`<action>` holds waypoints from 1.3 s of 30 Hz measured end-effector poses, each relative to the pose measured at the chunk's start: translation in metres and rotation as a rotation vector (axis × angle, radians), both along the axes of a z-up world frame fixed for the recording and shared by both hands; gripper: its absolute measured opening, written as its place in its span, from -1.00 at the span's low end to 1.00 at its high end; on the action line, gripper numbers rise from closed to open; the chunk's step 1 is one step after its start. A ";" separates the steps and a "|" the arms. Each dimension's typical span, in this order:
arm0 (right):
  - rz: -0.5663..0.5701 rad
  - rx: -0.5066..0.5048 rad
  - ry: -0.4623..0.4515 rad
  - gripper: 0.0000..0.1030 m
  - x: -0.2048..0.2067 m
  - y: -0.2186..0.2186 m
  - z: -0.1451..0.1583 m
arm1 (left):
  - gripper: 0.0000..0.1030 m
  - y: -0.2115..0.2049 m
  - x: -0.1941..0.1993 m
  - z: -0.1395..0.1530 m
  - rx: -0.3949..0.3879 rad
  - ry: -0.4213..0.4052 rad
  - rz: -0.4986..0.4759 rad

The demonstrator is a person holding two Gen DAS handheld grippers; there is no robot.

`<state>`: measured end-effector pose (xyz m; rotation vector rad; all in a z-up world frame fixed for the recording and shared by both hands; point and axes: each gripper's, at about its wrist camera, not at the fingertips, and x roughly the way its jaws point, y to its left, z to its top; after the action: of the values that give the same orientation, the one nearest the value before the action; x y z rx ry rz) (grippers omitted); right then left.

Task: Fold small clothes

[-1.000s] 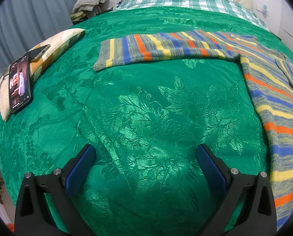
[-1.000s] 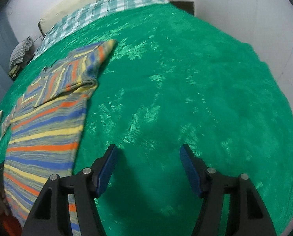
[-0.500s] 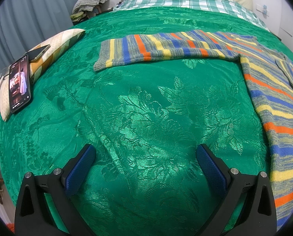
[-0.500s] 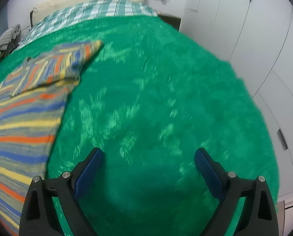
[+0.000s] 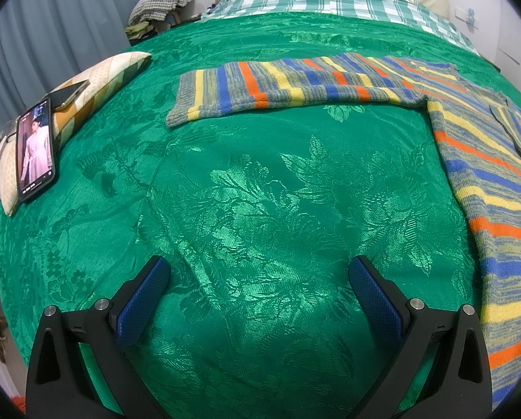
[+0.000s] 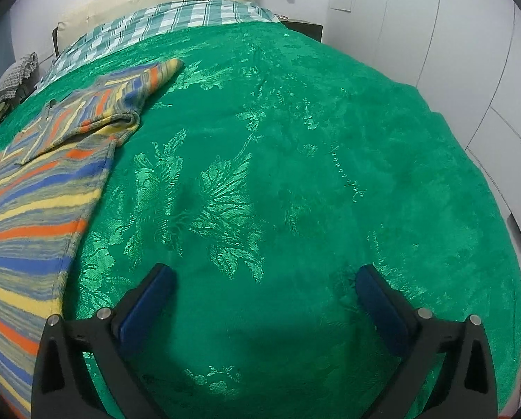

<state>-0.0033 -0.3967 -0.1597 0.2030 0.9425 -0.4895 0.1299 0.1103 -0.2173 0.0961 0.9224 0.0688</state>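
Right wrist: striped sweater (image 6: 40, 188) lies left of the empty, still-widening right claw (image 6: 264, 279).

We see our left gripper (image 5: 257, 279) and right gripper (image 6: 264, 286): black frames, silver screws, blue-padded fingers (image 5: 143, 300).

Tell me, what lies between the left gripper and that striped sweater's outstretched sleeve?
Only bare green bedspread lies between the left gripper and the striped sweater's sleeve, as the left wrist view shows.
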 end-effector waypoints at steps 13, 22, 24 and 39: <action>0.001 0.008 -0.005 1.00 0.000 -0.001 -0.001 | 0.99 0.000 0.000 0.000 0.001 -0.001 0.000; 0.003 0.015 -0.004 1.00 0.000 -0.002 -0.003 | 0.99 0.002 0.003 0.006 -0.022 0.058 -0.010; 0.004 0.015 -0.006 1.00 0.000 -0.002 -0.002 | 0.98 0.011 0.015 0.019 -0.083 0.145 -0.046; 0.003 0.001 0.002 1.00 0.000 0.000 -0.001 | -0.41 0.113 0.181 0.027 -0.293 0.216 0.206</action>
<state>-0.0029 -0.3965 -0.1610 0.2022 0.9445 -0.4866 0.3110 0.2232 -0.1904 -0.2687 1.1462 0.1144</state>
